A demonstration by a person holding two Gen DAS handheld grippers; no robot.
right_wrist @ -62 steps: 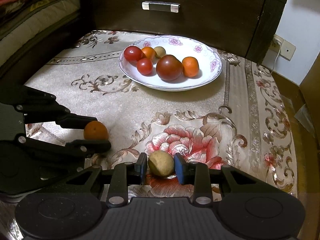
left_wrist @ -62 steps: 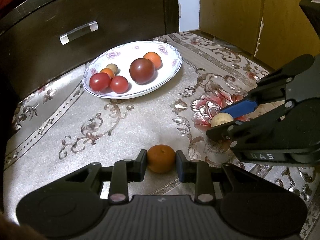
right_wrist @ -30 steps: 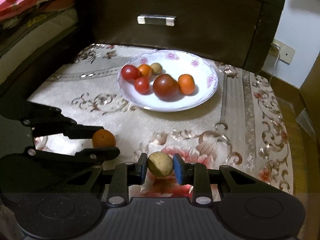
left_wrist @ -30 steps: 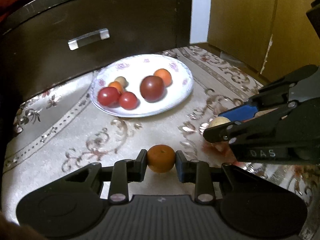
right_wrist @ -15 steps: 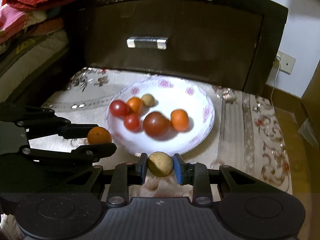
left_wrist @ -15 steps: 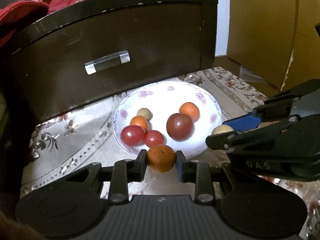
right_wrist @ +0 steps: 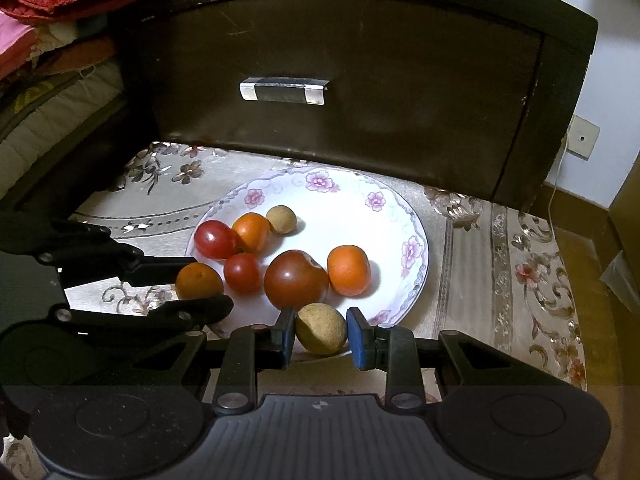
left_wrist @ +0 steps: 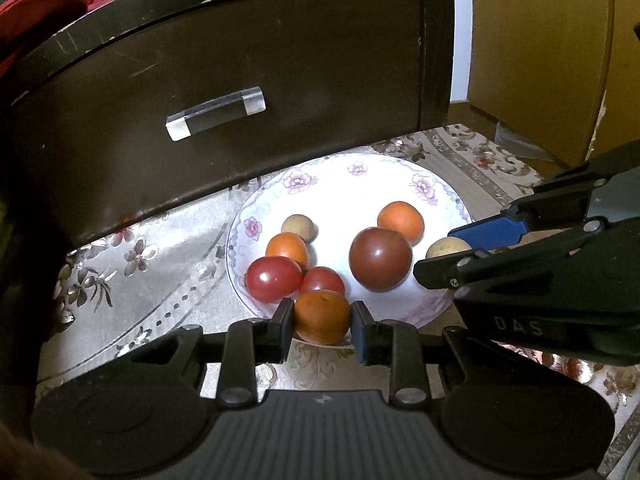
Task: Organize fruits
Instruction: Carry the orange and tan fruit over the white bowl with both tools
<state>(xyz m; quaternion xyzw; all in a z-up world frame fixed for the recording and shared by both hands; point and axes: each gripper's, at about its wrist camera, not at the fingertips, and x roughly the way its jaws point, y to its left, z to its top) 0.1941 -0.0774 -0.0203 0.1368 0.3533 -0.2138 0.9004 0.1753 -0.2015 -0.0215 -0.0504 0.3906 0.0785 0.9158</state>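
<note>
My left gripper [left_wrist: 322,317] is shut on a small orange [left_wrist: 322,316], held over the near rim of the white flowered plate [left_wrist: 352,184]. My right gripper [right_wrist: 321,330] is shut on a tan round fruit [right_wrist: 321,329] at the plate's [right_wrist: 352,188] near edge. On the plate lie a dark red tomato [right_wrist: 296,279], two small red tomatoes [right_wrist: 214,239], two orange fruits [right_wrist: 348,270] and a small tan fruit [right_wrist: 281,219]. From the right wrist camera, the left gripper [right_wrist: 200,280] with its orange [right_wrist: 199,280] shows at the left. The right gripper [left_wrist: 448,250] enters the left wrist view from the right.
A dark wooden drawer front [right_wrist: 360,80] with a clear handle [right_wrist: 283,89] rises right behind the plate. The plate rests on a patterned beige cloth [right_wrist: 520,264]. Bedding [right_wrist: 44,92] lies at the left; a wall socket [right_wrist: 583,138] and a brown cabinet [left_wrist: 540,52] stand at the right.
Both grippers have carried their fruits forward from the open cloth to the plate's near rim. The plate and drawer front now look larger and closer.
</note>
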